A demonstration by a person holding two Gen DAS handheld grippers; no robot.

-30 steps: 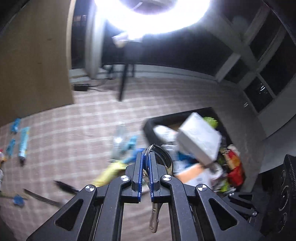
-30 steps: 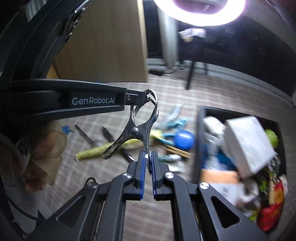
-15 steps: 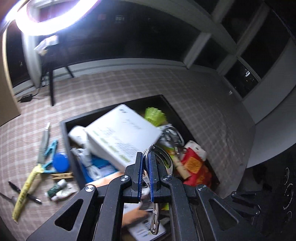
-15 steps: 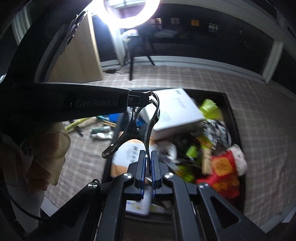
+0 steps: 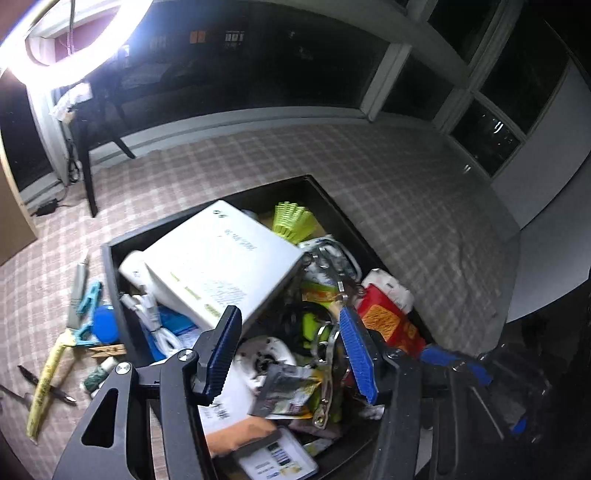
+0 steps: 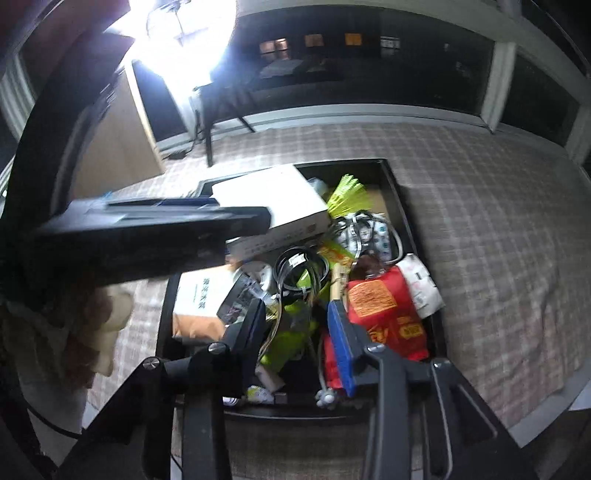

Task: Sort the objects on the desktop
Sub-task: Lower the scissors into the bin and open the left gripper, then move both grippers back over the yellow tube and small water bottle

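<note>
A black bin (image 5: 110, 266) on the checked tablecloth is full of desktop items, with a white box (image 5: 221, 266) on top. My left gripper (image 5: 291, 350) is open above the bin's near part. A metal spring clip (image 5: 327, 373) lies free among the items just inside its right finger. My right gripper (image 6: 299, 332) is open and empty above the same bin (image 6: 402, 206), over a red packet (image 6: 384, 310) and green items. The left gripper's body crosses the right wrist view at the left.
Left of the bin lie a blue disc (image 5: 105, 325), a teal clip (image 5: 86, 299), a wooden peg (image 5: 107, 350), a yellow tube (image 5: 48, 384) and dark pens (image 5: 44, 384). A ring light (image 5: 74, 33) on a stand is at the back. The table edge is at the right (image 5: 517, 295).
Both grippers were shut on the metal clip and carried it from over the table to above the bin. Both have opened, and the clip now lies in the bin.
</note>
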